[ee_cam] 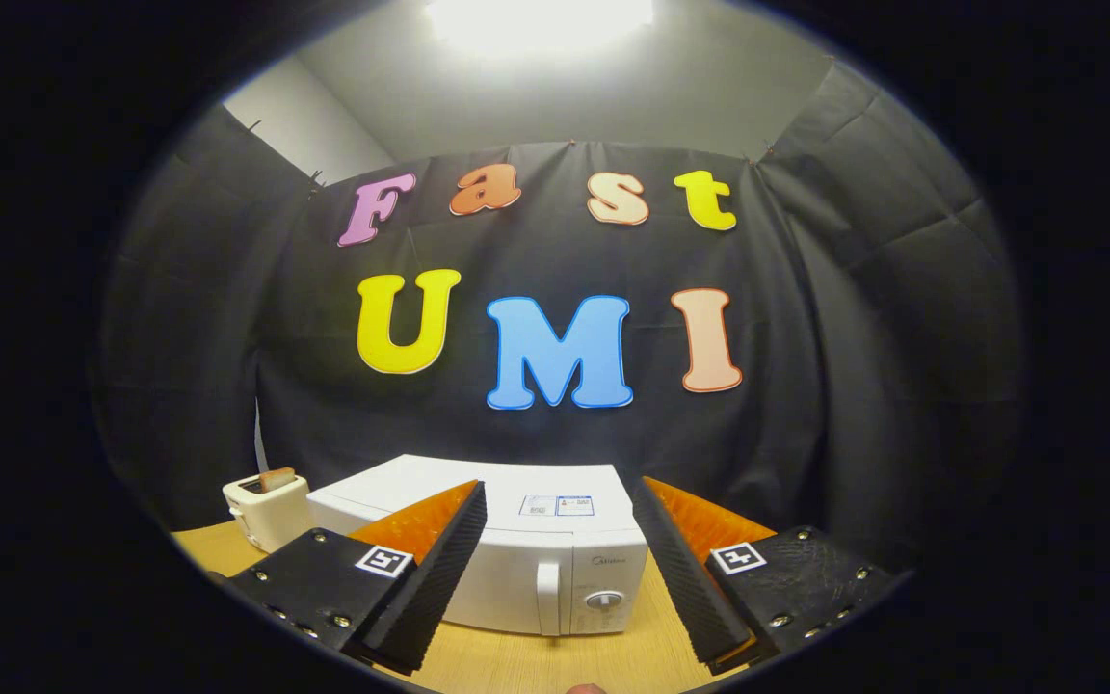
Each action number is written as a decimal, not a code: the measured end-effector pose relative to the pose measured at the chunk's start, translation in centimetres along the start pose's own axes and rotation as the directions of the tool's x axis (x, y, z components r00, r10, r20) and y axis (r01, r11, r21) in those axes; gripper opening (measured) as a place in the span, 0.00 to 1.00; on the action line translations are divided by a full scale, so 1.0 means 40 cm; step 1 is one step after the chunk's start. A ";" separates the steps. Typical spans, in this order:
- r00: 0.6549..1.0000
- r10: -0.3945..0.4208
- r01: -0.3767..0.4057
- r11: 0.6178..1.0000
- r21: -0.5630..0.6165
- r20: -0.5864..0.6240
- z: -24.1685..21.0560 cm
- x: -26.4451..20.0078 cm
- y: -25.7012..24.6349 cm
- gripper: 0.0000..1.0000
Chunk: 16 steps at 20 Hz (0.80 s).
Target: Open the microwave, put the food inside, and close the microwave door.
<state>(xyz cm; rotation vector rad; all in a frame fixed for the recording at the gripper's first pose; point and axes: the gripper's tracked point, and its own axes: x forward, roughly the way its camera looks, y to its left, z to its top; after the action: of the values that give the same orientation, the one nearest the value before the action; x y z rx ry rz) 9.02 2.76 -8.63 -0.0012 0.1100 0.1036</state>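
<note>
Black cloth wall point(806, 386), bright ceiling light point(541, 19), wooden table point(516, 665).

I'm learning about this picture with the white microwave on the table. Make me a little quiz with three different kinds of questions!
1. True or false: the door of the microwave is shut.
2. What stands beside the microwave on the wooden table? A) a kettle B) a white toaster C) a bowl
3. Fill in: the tool has its fingers spread ____, with nothing between them but the microwave beyond.

Key: 1 true, the door lies flush and its handle is untouched. 2 B, with something sticking out of its top. 3 open.
</note>
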 end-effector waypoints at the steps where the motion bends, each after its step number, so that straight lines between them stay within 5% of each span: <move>1: 1.000 0.006 -0.006 1.000 0.002 -0.013 -0.016 0.013 0.006 0.97; 16: 0.975 0.041 -0.049 0.998 -0.032 -0.220 -0.281 0.119 0.020 0.97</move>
<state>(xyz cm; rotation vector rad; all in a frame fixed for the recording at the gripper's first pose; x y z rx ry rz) 12.43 3.99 -20.33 -0.0475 0.3289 0.1507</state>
